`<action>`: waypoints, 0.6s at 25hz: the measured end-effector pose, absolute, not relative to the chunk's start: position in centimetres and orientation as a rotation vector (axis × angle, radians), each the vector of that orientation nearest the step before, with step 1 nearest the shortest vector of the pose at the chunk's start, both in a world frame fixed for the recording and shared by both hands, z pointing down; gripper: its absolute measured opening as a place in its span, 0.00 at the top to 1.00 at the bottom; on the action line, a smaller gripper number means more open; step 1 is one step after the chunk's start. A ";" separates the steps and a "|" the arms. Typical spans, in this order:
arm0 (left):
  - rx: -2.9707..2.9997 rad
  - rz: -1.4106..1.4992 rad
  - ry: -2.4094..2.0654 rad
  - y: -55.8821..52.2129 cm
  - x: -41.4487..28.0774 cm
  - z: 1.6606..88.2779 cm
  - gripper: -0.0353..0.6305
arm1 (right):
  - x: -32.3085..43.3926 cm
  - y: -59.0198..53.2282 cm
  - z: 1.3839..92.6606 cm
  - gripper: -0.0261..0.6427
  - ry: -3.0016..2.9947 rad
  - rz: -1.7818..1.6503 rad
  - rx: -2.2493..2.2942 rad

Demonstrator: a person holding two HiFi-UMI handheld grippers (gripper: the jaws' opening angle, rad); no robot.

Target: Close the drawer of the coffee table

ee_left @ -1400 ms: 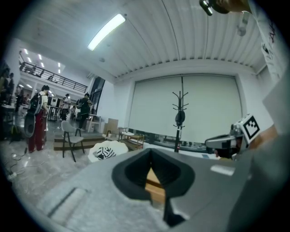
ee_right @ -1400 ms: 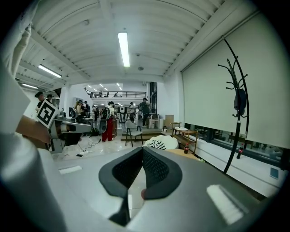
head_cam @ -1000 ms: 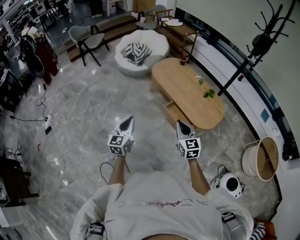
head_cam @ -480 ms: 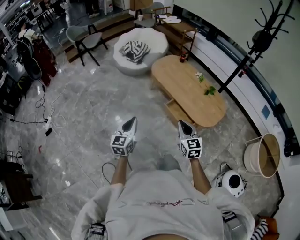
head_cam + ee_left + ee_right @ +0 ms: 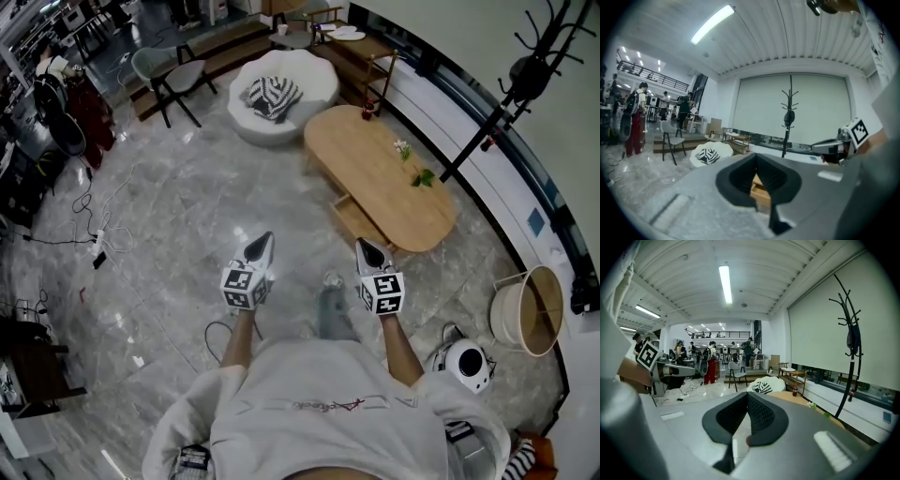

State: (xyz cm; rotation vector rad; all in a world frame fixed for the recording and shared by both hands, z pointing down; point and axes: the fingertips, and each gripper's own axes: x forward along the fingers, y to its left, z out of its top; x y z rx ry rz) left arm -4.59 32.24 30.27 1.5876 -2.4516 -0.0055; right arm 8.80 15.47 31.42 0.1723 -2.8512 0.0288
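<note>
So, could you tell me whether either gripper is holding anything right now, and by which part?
Nothing is held. The left gripper and the right gripper are both shut and empty, short of the coffee table, whose drawer stands open.

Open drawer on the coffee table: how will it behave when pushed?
The drawer looks like rigid wood, so it should slide rather than flex. It looks shallow, so probably light. The coffee table is long and low, so a push seems unlikely to tip it.
</note>
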 end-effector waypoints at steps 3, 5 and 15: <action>1.596 0.008 -2.447 31.5 -5.3 30.4 0.95 | 8.1 14.6 31.6 0.95 -2.853 0.036 0.179; 1.594 0.015 -2.444 30.9 -5.8 30.5 0.95 | 7.5 13.9 31.7 0.95 -2.852 0.045 0.179; 1.596 0.031 -2.439 25.2 -10.6 30.4 0.95 | 2.8 8.6 32.2 0.95 -2.843 0.056 0.178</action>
